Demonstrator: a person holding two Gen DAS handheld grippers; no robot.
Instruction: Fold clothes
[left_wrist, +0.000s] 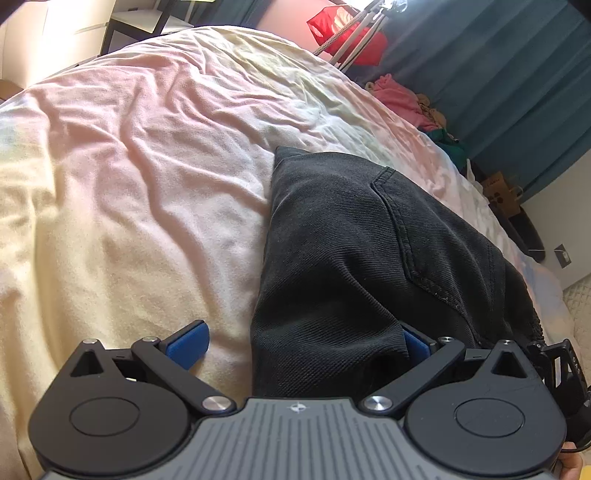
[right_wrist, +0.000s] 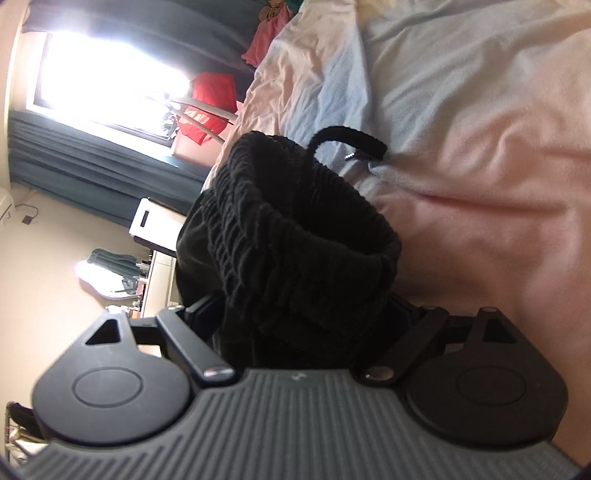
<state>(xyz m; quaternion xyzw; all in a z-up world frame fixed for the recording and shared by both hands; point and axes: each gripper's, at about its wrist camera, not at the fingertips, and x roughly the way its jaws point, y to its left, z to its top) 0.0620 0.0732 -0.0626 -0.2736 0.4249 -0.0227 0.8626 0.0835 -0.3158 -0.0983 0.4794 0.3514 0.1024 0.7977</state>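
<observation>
Right now the black shorts lie on the bed, on its pink and cream sheet. The left gripper is spread wide, with one edge of the shorts sitting between its blue fingers, not pinched yet. The right gripper has the stretchy waistband bunched between its fingers, but I cannot tell if it is squeezing. Folding looks just started. Next, I think, both should pinch tight, then lift one half over the other.

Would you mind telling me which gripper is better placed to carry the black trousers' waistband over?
Right. The right gripper has the black trousers' elastic waistband between its fingers; the left gripper is wide open at plain fabric.
</observation>
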